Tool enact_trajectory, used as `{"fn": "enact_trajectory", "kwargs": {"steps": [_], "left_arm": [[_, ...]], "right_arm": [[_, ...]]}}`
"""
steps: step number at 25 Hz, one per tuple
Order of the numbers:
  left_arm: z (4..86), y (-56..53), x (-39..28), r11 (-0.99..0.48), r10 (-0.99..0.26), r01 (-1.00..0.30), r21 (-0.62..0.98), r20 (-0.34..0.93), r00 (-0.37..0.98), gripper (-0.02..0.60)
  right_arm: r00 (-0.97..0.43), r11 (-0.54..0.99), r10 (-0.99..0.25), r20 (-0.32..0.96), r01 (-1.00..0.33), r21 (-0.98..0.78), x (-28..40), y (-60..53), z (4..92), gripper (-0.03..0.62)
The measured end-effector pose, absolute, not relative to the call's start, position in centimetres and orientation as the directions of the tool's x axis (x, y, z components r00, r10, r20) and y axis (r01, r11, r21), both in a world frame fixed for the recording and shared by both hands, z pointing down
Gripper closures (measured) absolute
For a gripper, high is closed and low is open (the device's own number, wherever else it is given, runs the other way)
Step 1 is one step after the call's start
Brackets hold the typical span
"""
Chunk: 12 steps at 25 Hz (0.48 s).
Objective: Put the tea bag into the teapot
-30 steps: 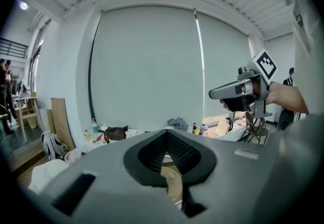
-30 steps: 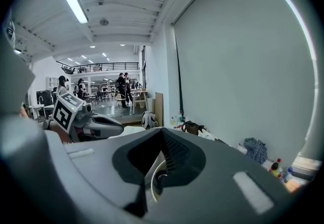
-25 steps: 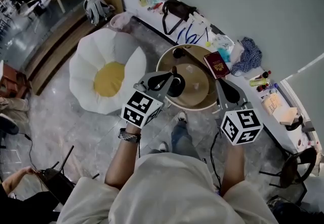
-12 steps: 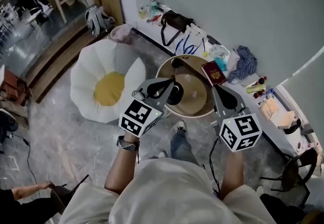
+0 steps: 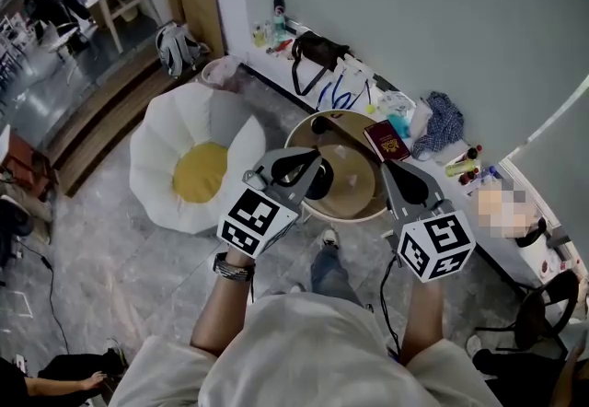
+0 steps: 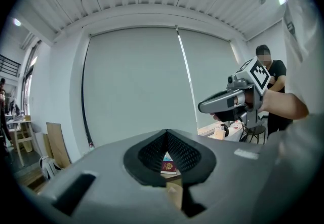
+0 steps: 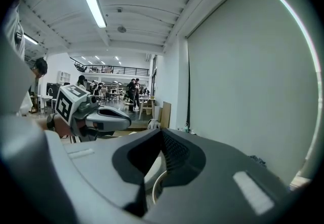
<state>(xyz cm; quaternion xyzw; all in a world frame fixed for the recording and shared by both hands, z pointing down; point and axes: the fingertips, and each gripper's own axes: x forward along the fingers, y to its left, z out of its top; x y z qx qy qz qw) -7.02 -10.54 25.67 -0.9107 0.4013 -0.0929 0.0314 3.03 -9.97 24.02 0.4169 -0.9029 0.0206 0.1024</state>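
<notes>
Teapot [image 5: 321,182] is sitting as a dark rounded shape on the round table [image 5: 357,186], partly hiding behind the left gripper [image 5: 317,155]; the tea bag is too small to pick out. That left gripper is hovering over the table's near-left part with its jaws meeting at the tips and nothing between them. In the left gripper view only the red booklet [image 5: 386,140] is showing through the gap below the tips.

Over the near-right rim the right gripper [image 5: 387,168] is hanging, jaws together too and empty, with the table rim showing through its gap. The two grippers are sitting well apart, with bare tabletop lying between them.

The red booklet is lying at the far-right rim. A small dark thing [image 5: 319,124] is sitting near the far edge. A white and yellow flower cushion [image 5: 198,166] is lying just beside the table's left edge. A cluttered ledge [image 5: 474,216] is running along the wall close behind the far edge, leaving little room there. Open grey floor [image 5: 110,249] is spreading out to the left and on the near side.
</notes>
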Motion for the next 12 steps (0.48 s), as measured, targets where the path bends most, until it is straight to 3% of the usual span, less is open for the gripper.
{"fn": "enact_trajectory", "kwargs": {"steps": [12], "left_arm": [[24.5,-9.6,-6.3,-0.693,-0.721,-0.706,-0.145,0.128,0.682,0.576]], "right_arm": [[-0.613,0.633,-0.768,0.185,-0.771,0.075,3.4,-9.6,23.2,0.589]]}}
